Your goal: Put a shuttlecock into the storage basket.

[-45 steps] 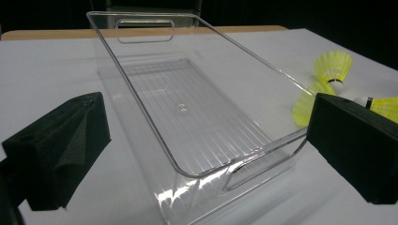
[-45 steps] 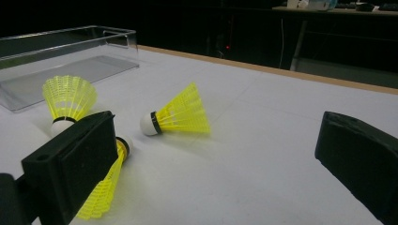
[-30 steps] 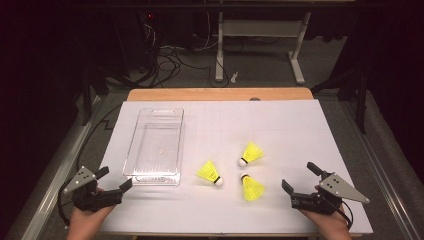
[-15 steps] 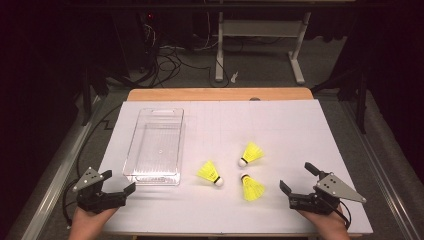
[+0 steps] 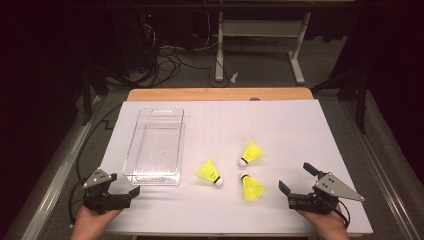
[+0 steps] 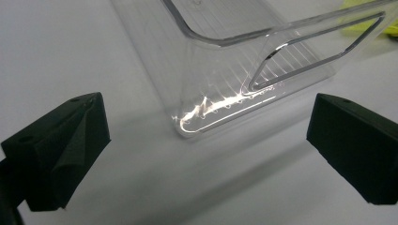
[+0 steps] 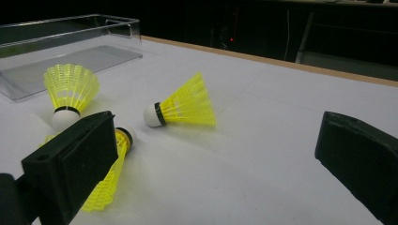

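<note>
Three yellow shuttlecocks lie on the white table cover: one (image 5: 210, 172) beside the clear plastic bin (image 5: 153, 145), one (image 5: 251, 153) farther back, one (image 5: 251, 188) nearest the front. My right gripper (image 5: 296, 177) rests open at the front right, just right of that nearest shuttlecock. In the right gripper view the open gripper (image 7: 216, 140) faces all three: left (image 7: 70, 91), middle (image 7: 185, 108), and one (image 7: 110, 183) partly behind the left jaw. My left gripper (image 5: 124, 185) stands open at the bin's near left corner, and in its own view (image 6: 209, 122) its jaws frame the bin's end wall (image 6: 225, 56).
The white cover (image 5: 280, 125) spans most of the table, with a wooden strip (image 5: 220, 94) at the far edge. Beyond it are a desk frame (image 5: 260, 35) and cables on the floor. A metal rail (image 5: 55, 180) runs along the left side.
The left gripper has edged slightly right toward the bin's near corner. The right gripper has barely shifted. The shuttlecocks and bin have not moved.
</note>
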{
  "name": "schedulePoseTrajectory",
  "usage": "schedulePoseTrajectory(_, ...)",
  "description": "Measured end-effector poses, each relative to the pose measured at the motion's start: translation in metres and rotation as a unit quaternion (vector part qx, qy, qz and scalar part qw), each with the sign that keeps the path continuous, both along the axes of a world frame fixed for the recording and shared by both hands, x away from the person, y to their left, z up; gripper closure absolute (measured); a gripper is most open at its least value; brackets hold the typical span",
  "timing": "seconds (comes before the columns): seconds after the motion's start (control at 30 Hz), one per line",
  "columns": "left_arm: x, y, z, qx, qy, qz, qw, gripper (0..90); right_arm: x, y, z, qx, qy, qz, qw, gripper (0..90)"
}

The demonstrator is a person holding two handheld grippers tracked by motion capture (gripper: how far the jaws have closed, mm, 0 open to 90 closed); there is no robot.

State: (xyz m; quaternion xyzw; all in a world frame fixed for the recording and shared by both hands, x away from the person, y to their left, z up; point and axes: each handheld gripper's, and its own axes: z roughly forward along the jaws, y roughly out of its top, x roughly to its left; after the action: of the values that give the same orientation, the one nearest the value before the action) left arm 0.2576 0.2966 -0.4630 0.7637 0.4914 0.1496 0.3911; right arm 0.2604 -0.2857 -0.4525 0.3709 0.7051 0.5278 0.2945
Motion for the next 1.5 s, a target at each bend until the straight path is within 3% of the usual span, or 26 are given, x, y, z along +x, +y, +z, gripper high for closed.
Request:
schedulePoseTrajectory(0.1, 0.000, -0.001, 0.000, 0.003, 0.006, -0.001, 1.0000, 1.0, 0.000, 0.001, 0.000, -0.001, -0.001, 0.002, 1.0000, 0.1)
schedulePoseTrajectory(0.3, 0.003, -0.004, -0.001, 0.019, 0.037, -0.006, 0.9991, 1.0, 0.000, 0.003, 0.000, -0.004, 0.000, 0.004, 1.0000, 0.2)
schedulePoseTrajectory(0.33, 0.003, -0.005, -0.002, 0.025, 0.051, -0.009, 0.9984, 1.0, 0.000, 0.003, 0.000, -0.004, 0.000, 0.005, 1.0000, 0.2)
schedulePoseTrajectory(0.5, 0.003, -0.008, 0.001, 0.035, 0.064, -0.017, 0.9972, 1.4, 0.001, 0.002, -0.001, -0.004, 0.000, 0.005, 1.0000, 0.2)
schedulePoseTrajectory(0.7, 0.007, -0.012, 0.007, 0.050, 0.100, -0.013, 0.9936, 1.7, 0.001, 0.001, 0.000, -0.002, 0.000, 0.006, 1.0000, 0.2)
schedulePoseTrajectory(0.77, 0.013, -0.016, 0.010, 0.072, 0.119, -0.004, 0.9903, 1.8, 0.001, 0.000, 0.000, -0.002, 0.000, 0.007, 1.0000, 0.2)
schedulePoseTrajectory(0.83, 0.014, -0.017, 0.011, 0.077, 0.123, -0.003, 0.9894, 1.9, 0.001, 0.000, 0.000, -0.001, 0.000, 0.007, 1.0000, 0.2)
schedulePoseTrajectory(0.87, 0.015, -0.018, 0.013, 0.082, 0.132, -0.002, 0.9878, 1.9, 0.001, 0.000, 0.000, -0.001, 0.000, 0.007, 1.0000, 0.2)
schedulePoseTrajectory(1.1, 0.019, -0.010, 0.019, 0.073, 0.176, -0.004, 0.9817, 1.8, -0.001, 0.001, 0.002, 0.001, -0.001, 0.013, 0.9999, 0.2)
schedulePoseTrajectory(1.13, 0.020, -0.007, 0.019, 0.075, 0.189, -0.006, 0.9792, 1.8, -0.002, 0.002, 0.002, -0.001, -0.003, 0.014, 0.9999, 0.2)
schedulePoseTrajectory(1.2, 0.020, -0.006, 0.019, 0.080, 0.192, -0.006, 0.9782, 1.8, -0.002, 0.002, 0.002, 0.000, -0.003, 0.014, 0.9999, 0.2)
schedulePoseTrajectory(1.5, 0.019, -0.004, 0.018, 0.093, 0.238, -0.029, 0.9662, 1.5, -0.002, 0.003, 0.002, -0.002, -0.001, 0.015, 0.9999, 0.2)
